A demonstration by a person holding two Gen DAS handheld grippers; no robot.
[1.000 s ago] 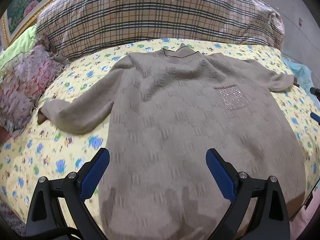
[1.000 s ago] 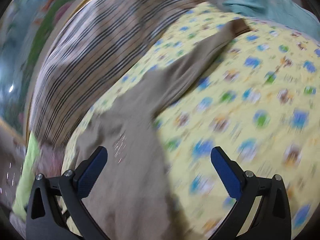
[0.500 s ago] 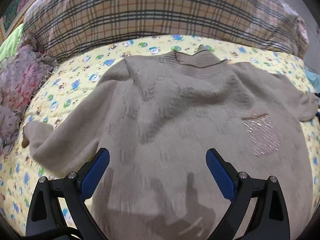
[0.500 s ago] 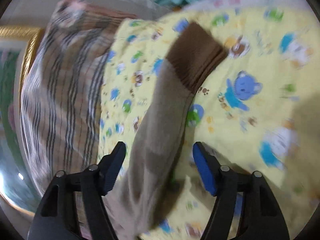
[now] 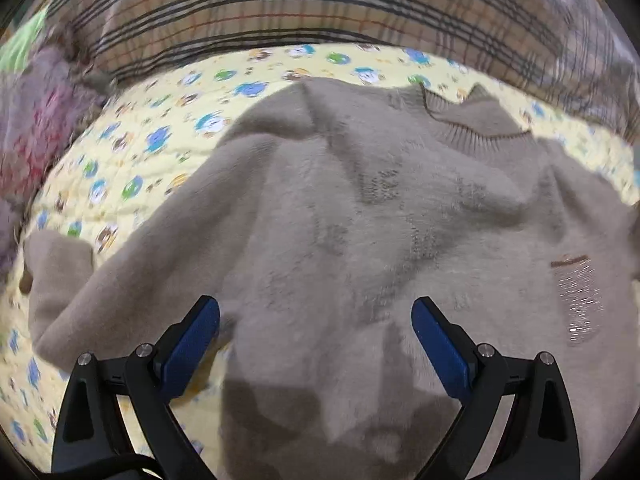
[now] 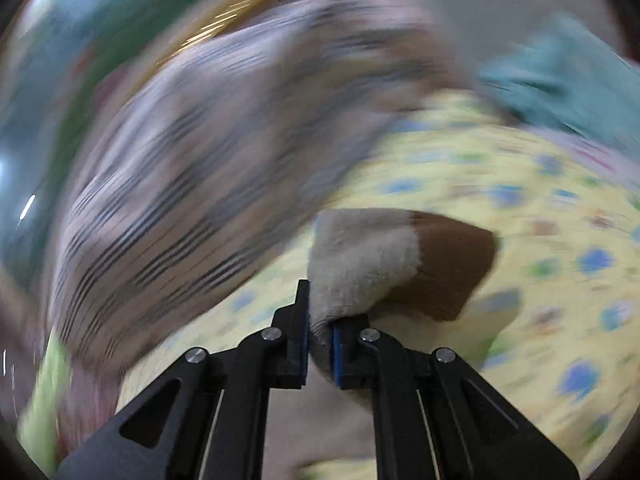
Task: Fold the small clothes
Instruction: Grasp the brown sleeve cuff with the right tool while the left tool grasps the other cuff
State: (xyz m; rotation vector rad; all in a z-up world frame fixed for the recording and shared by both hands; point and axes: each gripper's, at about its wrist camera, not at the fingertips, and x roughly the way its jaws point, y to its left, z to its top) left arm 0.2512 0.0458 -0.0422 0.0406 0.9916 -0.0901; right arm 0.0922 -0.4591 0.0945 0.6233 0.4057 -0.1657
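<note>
A beige fuzzy sweater (image 5: pixel 360 220) lies face up on a yellow cartoon-print bedsheet (image 5: pixel 132 168), collar toward the far side, a sparkly chest pocket (image 5: pixel 578 300) at the right. Its left sleeve (image 5: pixel 60 288) lies spread at the left. My left gripper (image 5: pixel 316 320) is open and empty, low over the sweater's body. In the right wrist view my right gripper (image 6: pixel 320 332) is shut on the sweater's right sleeve (image 6: pixel 360 264) just behind its brown cuff (image 6: pixel 452 264), held above the sheet (image 6: pixel 540 320).
A plaid pillow (image 5: pixel 320 8) lies along the far edge of the bed and also shows blurred in the right wrist view (image 6: pixel 200 160). A pink floral cloth (image 5: pixel 36 128) sits at the left. A teal cloth (image 6: pixel 560 76) lies at the far right.
My right gripper has closed on the sleeve near the brown cuff and is swinging with it. My left gripper has moved forward toward the sweater's left shoulder, still open.
</note>
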